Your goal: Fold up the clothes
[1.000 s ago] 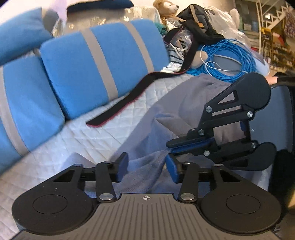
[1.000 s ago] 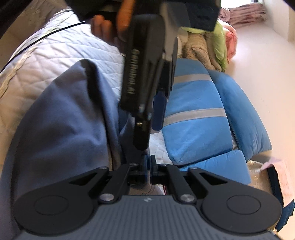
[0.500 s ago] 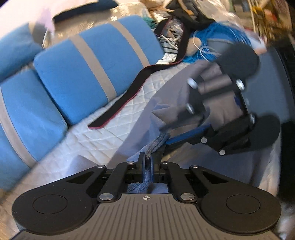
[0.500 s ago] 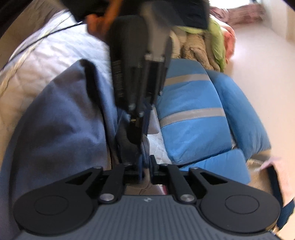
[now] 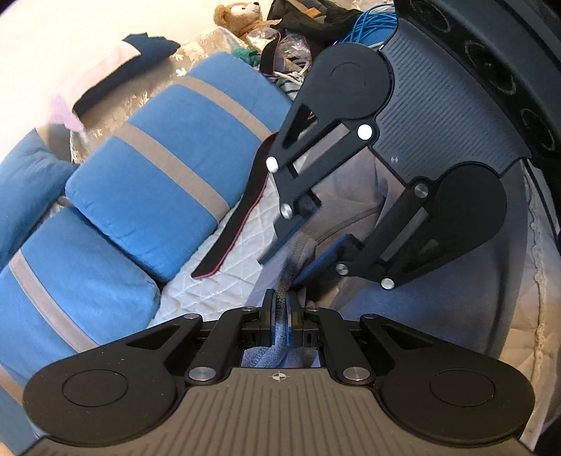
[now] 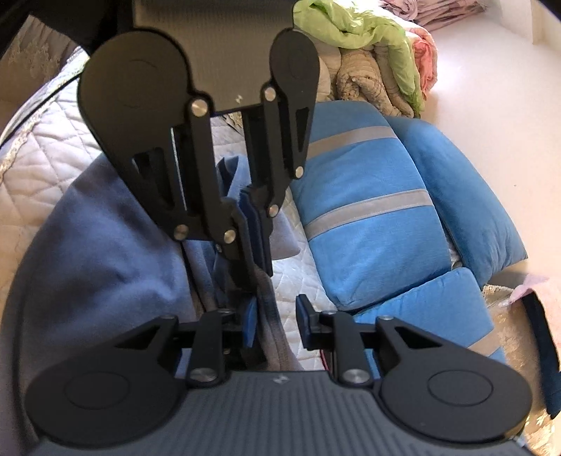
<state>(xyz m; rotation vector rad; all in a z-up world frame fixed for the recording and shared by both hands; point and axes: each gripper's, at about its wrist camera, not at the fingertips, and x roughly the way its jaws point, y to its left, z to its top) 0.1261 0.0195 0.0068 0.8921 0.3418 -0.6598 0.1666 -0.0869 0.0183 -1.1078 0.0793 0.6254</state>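
One soft grey-blue garment [image 5: 354, 210] lies on the quilted white bed [image 5: 224, 277]. The left hand-held gripper [image 5: 280, 310] pinches its ribbed edge; the right hand-held gripper [image 6: 275, 317] is closing, apparently not pressing it. Three blue striped cushions [image 5: 168, 175] lie beside.

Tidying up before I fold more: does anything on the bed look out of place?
Yes. A black strap with a red edge trails loose across the white quilt beside the blue cushions, and a tangle of blue cable lies behind it among bags and a teddy bear.
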